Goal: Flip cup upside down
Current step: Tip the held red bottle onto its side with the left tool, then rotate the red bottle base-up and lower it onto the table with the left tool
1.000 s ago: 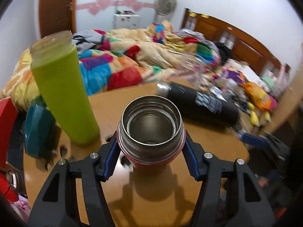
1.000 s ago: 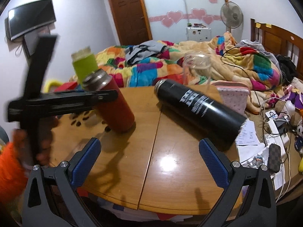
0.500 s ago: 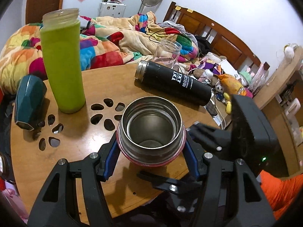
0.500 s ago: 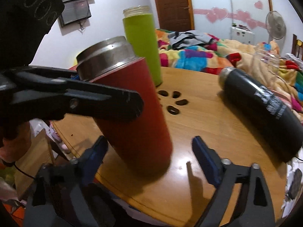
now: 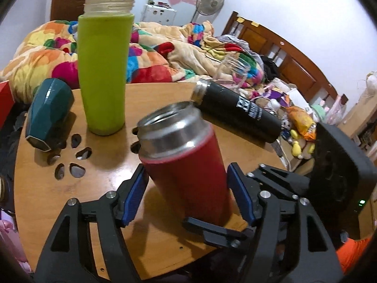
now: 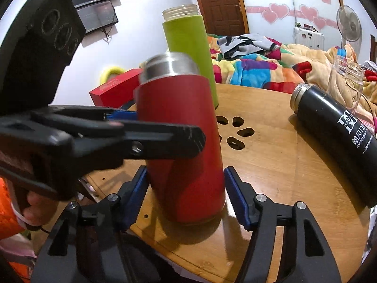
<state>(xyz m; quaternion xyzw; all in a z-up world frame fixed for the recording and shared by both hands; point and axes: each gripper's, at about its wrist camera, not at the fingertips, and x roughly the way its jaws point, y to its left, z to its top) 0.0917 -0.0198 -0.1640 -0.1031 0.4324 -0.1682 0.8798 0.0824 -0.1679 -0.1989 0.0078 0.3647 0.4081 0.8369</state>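
Item: red cup (image 5: 188, 172), an insulated flask with a steel neck and open mouth, standing mouth-up near the front edge of the round wooden table (image 5: 42, 188); it leans slightly, and whether its base sits fully flat cannot be told from either view. Status of task: not begun as an inversion; the mouth faces up, so the whole turn-over and the set-down on the rim are left. Left gripper (image 5: 187, 195): jaws spread to either side of the cup's lower body, blue pads close to the wall at 9 and 3 o'clock with a sliver of gap showing, so it appears to bracket the cup, not clamp it. Right gripper (image 6: 186, 195): likewise spread about the cup's lower body, pads just beside the red wall, no firm contact evident. The two tools approach from roughly crossing directions, each visible in the other's view. Judgement: one of them needs to close before any lift and rotation. Other contents, left wrist view, cup as centre: green bottle (image 5: 103, 70) upright at 11 o'clock; black flask (image 5: 238, 113) lying on its side at 1 o'clock, just behind the cup's rim; teal object (image 5: 48, 115) at 10 o'clock; clear glass jar (image 5: 232, 70) beyond the black flask.
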